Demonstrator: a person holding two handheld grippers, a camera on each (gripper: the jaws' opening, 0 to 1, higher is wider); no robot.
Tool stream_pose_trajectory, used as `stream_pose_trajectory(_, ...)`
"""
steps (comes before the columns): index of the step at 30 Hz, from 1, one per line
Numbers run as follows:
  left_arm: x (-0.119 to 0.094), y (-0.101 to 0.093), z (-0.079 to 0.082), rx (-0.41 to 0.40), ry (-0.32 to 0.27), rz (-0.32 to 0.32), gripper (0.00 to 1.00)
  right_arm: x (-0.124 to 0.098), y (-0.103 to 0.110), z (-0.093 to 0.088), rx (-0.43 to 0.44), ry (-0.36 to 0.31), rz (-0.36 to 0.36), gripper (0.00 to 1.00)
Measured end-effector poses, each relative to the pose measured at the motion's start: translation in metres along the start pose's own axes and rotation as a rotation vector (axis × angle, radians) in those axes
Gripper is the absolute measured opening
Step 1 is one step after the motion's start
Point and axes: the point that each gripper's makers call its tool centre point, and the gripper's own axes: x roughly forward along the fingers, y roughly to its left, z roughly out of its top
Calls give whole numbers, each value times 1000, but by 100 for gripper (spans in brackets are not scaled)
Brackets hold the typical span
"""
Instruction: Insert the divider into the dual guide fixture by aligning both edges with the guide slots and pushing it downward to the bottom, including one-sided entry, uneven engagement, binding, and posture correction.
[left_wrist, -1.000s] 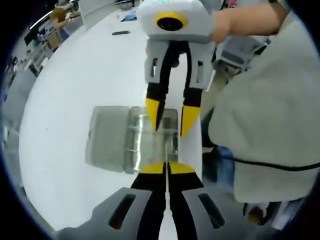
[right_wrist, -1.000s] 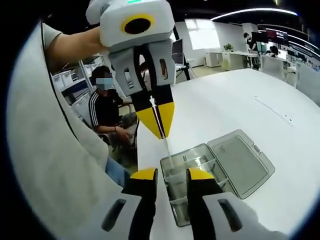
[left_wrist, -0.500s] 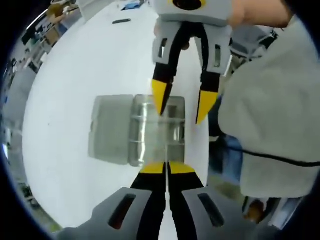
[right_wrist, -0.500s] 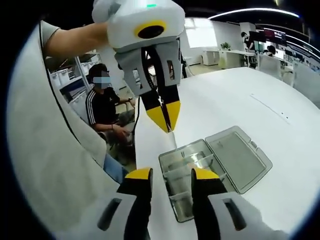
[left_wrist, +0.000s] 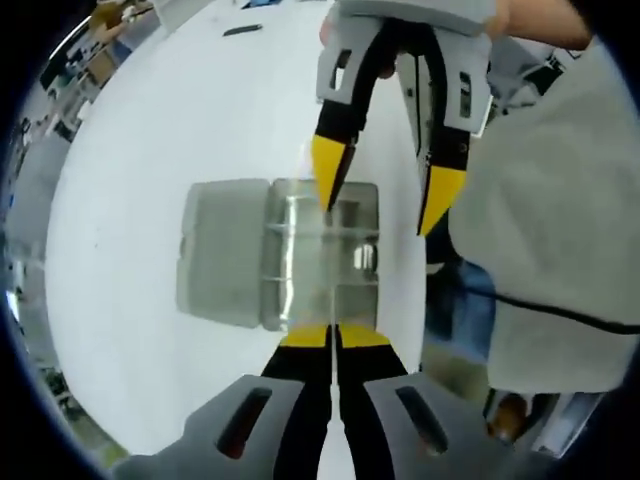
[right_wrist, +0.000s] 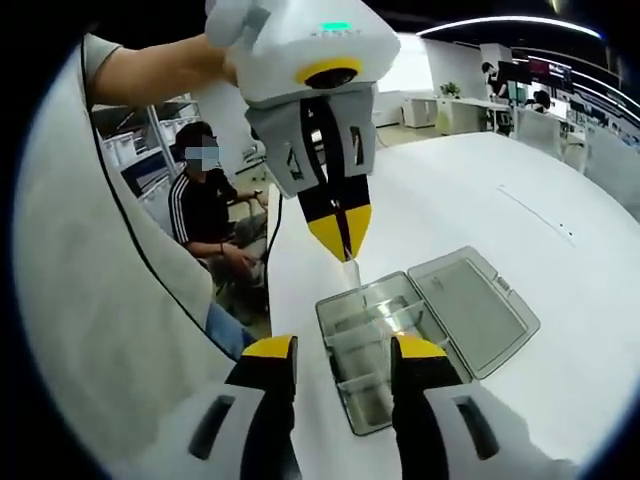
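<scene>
- My left gripper (right_wrist: 340, 235) has its jaws pressed together on the divider (right_wrist: 350, 272), a thin clear sheet I can barely make out, hanging from the tips just above the box.
- My right gripper (right_wrist: 335, 365) has its jaws parted and grips nothing; over the last 1 s they have spread wider.
- In the left gripper view the right gripper (left_wrist: 385, 200) now stands open astride the near end of the clear box (left_wrist: 325, 255), 1 tip beside the divider's top edge.
- The box (right_wrist: 380, 340) sits with its lid (right_wrist: 470, 310) folded flat on the white table (right_wrist: 560, 230).
- I judge the divider is lined up above the slots, not yet pushed to the bottom.
</scene>
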Motion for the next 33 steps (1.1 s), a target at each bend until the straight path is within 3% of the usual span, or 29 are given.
stream_pose_trajectory(19,15,6,-8,5,67,1,0,0,1,-1,-5,5,-14,37)
stream_pose_trajectory(33,21,8,-5,4,67,-12,0,0,-4,-3,11,1,-13,38)
